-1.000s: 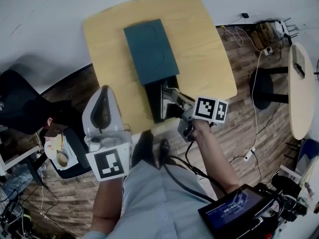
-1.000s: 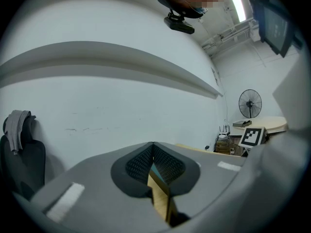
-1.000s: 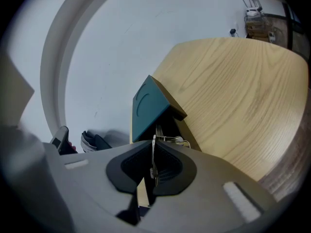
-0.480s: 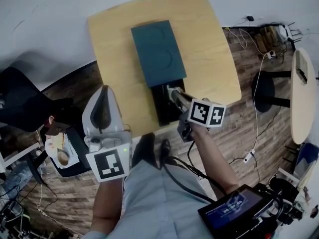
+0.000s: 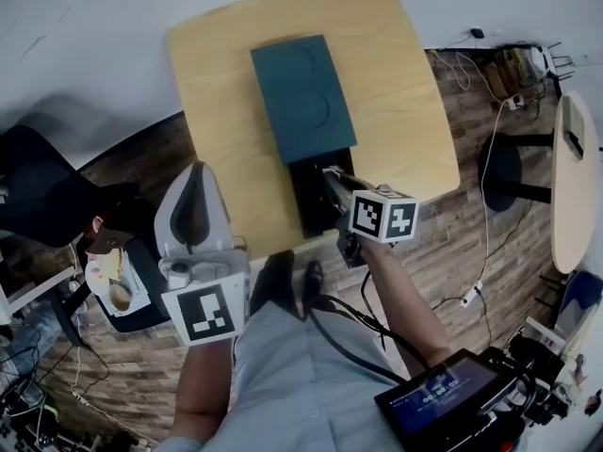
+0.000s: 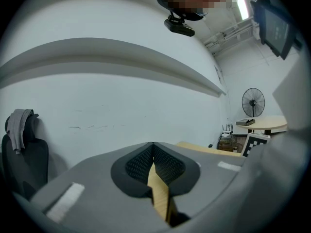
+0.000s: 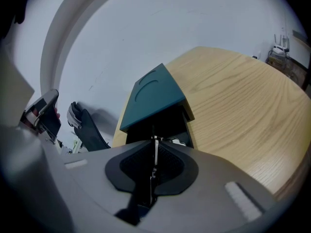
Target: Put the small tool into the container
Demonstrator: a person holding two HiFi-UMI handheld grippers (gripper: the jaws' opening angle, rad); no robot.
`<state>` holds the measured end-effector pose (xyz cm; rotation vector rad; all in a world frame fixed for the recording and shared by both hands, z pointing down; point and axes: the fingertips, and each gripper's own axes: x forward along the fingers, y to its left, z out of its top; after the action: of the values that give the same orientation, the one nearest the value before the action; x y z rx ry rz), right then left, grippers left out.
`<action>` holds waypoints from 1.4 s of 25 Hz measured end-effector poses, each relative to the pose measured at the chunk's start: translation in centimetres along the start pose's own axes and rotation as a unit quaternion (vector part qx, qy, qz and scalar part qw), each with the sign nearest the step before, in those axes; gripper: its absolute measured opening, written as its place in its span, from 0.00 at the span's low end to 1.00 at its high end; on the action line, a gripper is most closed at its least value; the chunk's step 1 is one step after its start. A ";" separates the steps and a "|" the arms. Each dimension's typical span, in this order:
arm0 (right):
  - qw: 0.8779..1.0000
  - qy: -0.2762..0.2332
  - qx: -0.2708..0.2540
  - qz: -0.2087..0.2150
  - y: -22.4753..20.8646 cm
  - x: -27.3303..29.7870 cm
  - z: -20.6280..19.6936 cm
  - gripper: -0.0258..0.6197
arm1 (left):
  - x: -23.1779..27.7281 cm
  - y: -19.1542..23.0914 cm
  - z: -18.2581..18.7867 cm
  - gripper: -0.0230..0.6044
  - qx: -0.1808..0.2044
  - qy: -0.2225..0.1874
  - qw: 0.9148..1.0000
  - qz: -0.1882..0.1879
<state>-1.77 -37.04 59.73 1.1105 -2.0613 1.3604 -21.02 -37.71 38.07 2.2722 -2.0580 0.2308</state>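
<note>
The container is a black box (image 5: 313, 205) on the wooden table (image 5: 396, 83), with its teal lid (image 5: 301, 97) slid back so the near end stands uncovered. My right gripper (image 5: 332, 179) hangs over that opening. In the right gripper view the black opening (image 7: 167, 125) lies just beyond my right gripper (image 7: 154, 143), under the teal lid (image 7: 150, 93). A thin metal tool (image 7: 155, 152) stands on edge between the pads, and the jaws are opening. My left gripper (image 5: 197, 171) is shut and empty, held off the table's left front corner. In its own view the left gripper (image 6: 153, 144) faces a white wall.
A black office chair (image 5: 38, 196) stands at the left on the wooden floor. Below it is a low stand (image 5: 113, 285) with small items. A second pale table (image 5: 570, 177) is at the right, with cables (image 5: 480, 158) along the floor beside it.
My right gripper has shifted left, from the box's right side to over its uncovered end. The left gripper has stayed where it was.
</note>
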 end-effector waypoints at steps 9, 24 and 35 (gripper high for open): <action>0.996 0.042 -0.084 0.005 1.9 0.9 -1.7 0.30 | -0.7 0.0 0.6 0.06 0.004 -0.003 1.000 0.004; 0.975 0.025 -0.218 -0.045 2.6 0.9 -1.9 0.51 | -1.0 0.1 1.4 0.06 0.010 -0.017 1.000 -0.002; 0.964 -0.011 -0.260 -0.048 3.6 -1.3 0.0 0.63 | -1.4 -0.9 1.9 0.06 0.009 -0.020 1.000 -0.006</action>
<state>-3.88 -35.81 56.77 0.9733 -2.1680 0.6940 -20.15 -36.49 36.02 2.3183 -2.0678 0.2072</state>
